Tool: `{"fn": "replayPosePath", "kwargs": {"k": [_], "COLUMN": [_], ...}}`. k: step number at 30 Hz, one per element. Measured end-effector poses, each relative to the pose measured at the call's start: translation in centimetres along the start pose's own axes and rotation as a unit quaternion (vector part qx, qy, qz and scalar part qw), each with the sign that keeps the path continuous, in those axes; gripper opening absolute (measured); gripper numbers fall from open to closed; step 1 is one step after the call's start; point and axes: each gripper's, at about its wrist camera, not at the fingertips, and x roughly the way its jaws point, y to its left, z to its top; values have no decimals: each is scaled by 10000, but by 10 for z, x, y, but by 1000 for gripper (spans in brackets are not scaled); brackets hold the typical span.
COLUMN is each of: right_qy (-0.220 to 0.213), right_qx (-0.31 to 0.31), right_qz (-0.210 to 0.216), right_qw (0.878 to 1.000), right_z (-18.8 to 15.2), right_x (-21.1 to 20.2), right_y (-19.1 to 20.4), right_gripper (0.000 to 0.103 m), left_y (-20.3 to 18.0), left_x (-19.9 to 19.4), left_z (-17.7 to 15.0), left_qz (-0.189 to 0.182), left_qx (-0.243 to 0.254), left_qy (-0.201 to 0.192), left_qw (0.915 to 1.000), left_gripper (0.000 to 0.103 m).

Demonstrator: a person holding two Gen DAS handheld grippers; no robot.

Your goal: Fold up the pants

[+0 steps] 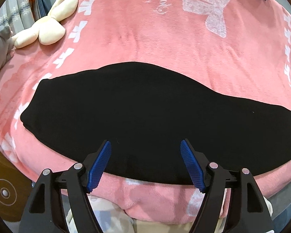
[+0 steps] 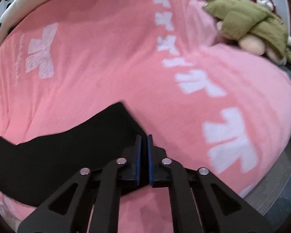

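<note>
Black pants (image 1: 137,116) laid flat as one long dark band across a pink blanket (image 1: 145,38) with white bow prints, on a bed. Seen from the left wrist: band running left to right, its left end rounded and doubled over, its right end running out of frame. Left tongs (image 1: 145,147) spread wide above the near edge of the pants, blue ribbed pads (image 1: 99,165) apart, nothing between them, no contact with the cloth visible. Cream plush bunny (image 1: 48,25) at the blanket's far left edge, well apart from the pants. Seen from the right wrist: a squared end of the pants (image 2: 67,151) lying at lower left, the corner pointing up toward the middle of the blanket. Right tongs (image 2: 144,137) pressed nearly together right at that end's edge, only a thin dark slot left between the blue pads (image 2: 138,155); cannot tell whether black cloth is caught in that slot or merely lying beneath. Doll in an olive-green garment (image 2: 250,21) at the far right edge of the bed, well apart from the pants. Some motion blur on the bow prints at right.
</note>
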Motion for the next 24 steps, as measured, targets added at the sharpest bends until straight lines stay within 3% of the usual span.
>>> {"fn": "replayPosePath", "kwargs": {"k": [2,3,4,8,9,10,12,15,16,17,19,22,24], "right_qy": [153,325,406,67,58,77,1,237,418,570,453,141,481], "right_qx": [52,109,326,776,700,484,91,-335,-466,-626,-792,-669,-617], "right_qz": [-396,-397,-169,447,562,640,603,600,562,505,365,97,171], "right_qw": [9991,9986,9985,9960,9959,9967,9981,9974,9965,9951,9952,9976,9968], "right_z": [-5,-10,-14,-16,-14,-8,2,16,16,14,15,22,14], "right_x": [16,23,25,-6,-9,-10,-7,20,34,45,42,28,48], "right_y": [-16,-24,-34,-40,-34,-23,-3,21,27,32,36,22,12], "right_gripper": [0,0,0,10,20,43,61,58,39,30,10,3,5], "left_y": [1,1,1,-6,-9,-13,-19,-27,-29,-30,-26,-17,-9], "left_x": [5,7,10,12,13,15,17,15,13,12,10,11,17], "left_z": [0,0,0,-3,-3,-4,-6,-7,-7,-8,-7,-6,-7], "left_qz": [43,53,68,85,89,82,41,-33,-30,-17,62,157,201], "left_qx": [-51,-68,-88,15,52,83,91,119,149,167,190,133,19], "left_qy": [55,85,128,153,162,187,232,244,215,199,175,140,182], "left_qw": [10000,9999,9999,9998,9998,9998,9997,9996,9997,9997,9996,9997,9996], "left_gripper": [73,73,73,73,73,73,73,73,73,73,74,75,76]}}
